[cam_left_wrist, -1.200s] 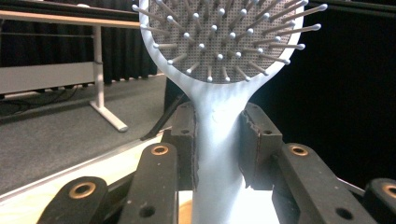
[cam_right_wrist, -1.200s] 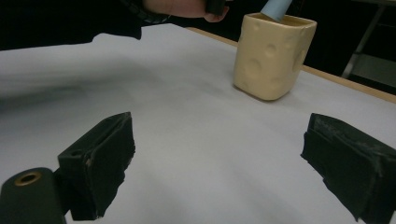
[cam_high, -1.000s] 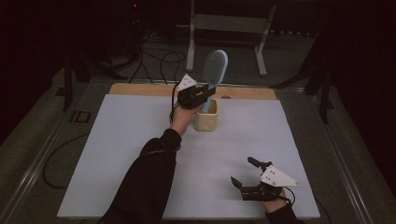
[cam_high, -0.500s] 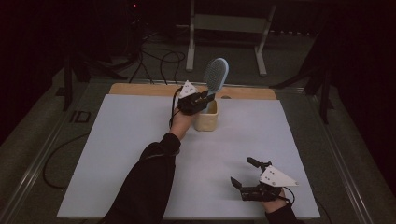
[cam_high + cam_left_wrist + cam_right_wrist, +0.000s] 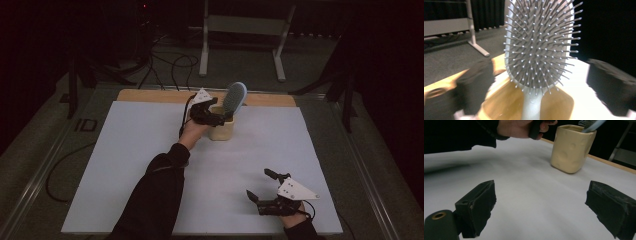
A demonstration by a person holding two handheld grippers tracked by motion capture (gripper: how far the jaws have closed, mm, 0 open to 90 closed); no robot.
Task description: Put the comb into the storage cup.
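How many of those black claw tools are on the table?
2: the left gripper at the cream cup holding the hairbrush, and the right gripper near the table's front edge.

cream cup [image 5: 221,129], pale blue hairbrush [image 5: 235,98]

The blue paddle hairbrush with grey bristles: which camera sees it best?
The left gripper view: the hairbrush shows every bristle up close. The high view shows its small blue back; the right gripper view catches a cropped bit.
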